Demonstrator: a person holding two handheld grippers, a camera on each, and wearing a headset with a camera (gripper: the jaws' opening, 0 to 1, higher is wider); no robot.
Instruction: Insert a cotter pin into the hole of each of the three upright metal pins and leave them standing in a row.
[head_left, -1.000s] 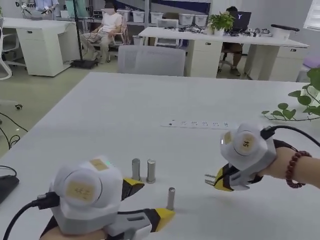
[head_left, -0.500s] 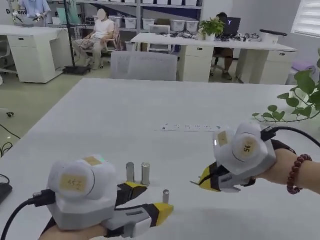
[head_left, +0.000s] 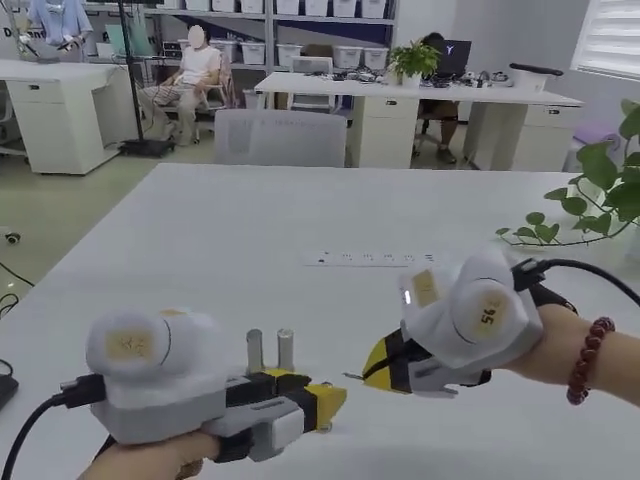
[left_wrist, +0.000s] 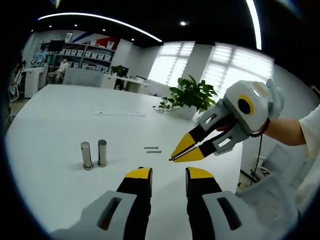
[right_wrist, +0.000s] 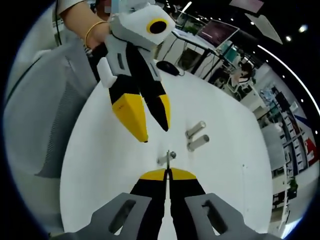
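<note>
Grips a cotter pin (right_wrist: 168, 161) in fully closed right gripper (right_wrist: 168, 170), tip just beside nearest metal pin (right_wrist: 161, 159). Carries nothing in left gripper (left_wrist: 168, 173), jaws parted. Seemingly none of three inserted yet: other two metal pins (left_wrist: 102, 152) upright, apparently bare, with spare cotter pins (left_wrist: 151, 148) lying on table (left_wrist: 60, 110).

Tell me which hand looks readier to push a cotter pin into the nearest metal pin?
Right. The right gripper is shut on a cotter pin aimed at the lone metal pin; the left gripper is open and empty.
</note>
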